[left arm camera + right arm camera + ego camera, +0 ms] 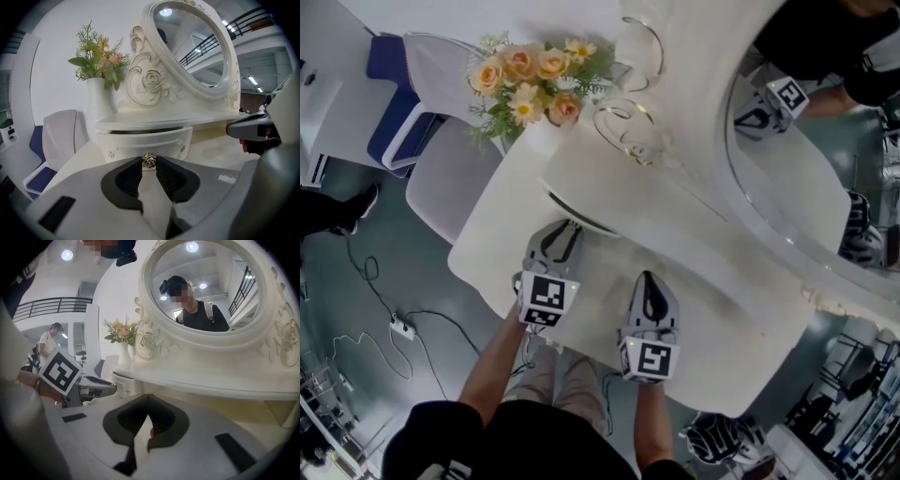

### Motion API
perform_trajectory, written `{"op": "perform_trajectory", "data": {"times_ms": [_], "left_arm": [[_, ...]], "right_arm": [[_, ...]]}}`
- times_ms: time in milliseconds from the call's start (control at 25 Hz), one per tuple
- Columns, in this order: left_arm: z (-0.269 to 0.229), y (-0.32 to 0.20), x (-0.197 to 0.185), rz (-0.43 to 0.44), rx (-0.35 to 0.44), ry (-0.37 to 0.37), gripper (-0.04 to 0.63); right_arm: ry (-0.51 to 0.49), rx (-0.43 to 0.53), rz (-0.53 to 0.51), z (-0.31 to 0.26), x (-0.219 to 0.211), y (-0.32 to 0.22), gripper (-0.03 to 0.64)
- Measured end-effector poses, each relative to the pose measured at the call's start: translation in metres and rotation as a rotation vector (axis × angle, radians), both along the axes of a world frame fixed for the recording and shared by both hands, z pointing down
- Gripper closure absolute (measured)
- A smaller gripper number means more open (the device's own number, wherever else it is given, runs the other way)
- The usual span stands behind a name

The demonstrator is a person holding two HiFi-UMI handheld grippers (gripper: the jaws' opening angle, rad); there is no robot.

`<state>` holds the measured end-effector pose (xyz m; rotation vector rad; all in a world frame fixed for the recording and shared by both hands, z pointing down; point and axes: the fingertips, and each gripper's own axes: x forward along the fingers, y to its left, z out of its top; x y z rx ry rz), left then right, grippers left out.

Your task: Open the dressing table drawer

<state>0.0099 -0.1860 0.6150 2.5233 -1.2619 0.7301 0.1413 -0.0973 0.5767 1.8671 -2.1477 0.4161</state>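
White dressing table (511, 230) w/ flowers (534, 80); grey floor (337, 300).

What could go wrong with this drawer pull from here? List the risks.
1. The left gripper holds the small metal rose-shaped knob only at the tips of its fingers, so it may slip off mid-pull.
2. The tall white vase of flowers stands beside the white curved drawer; a jerk might rock it.

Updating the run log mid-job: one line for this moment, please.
left gripper: shut on drawer knob | drawer: slightly out | right gripper: shut, empty
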Motion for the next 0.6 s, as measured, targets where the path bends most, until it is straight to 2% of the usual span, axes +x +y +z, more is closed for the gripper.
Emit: {"op": "perform_trajectory", "data": {"times_ms": [600], "left_arm": [[0.001,0.006,-0.005,-0.004,-0.001,0.005,0.503]], "right_arm": [[0.006,-0.009,0.013,0.002,-0.004,0.016,0.620]]}}
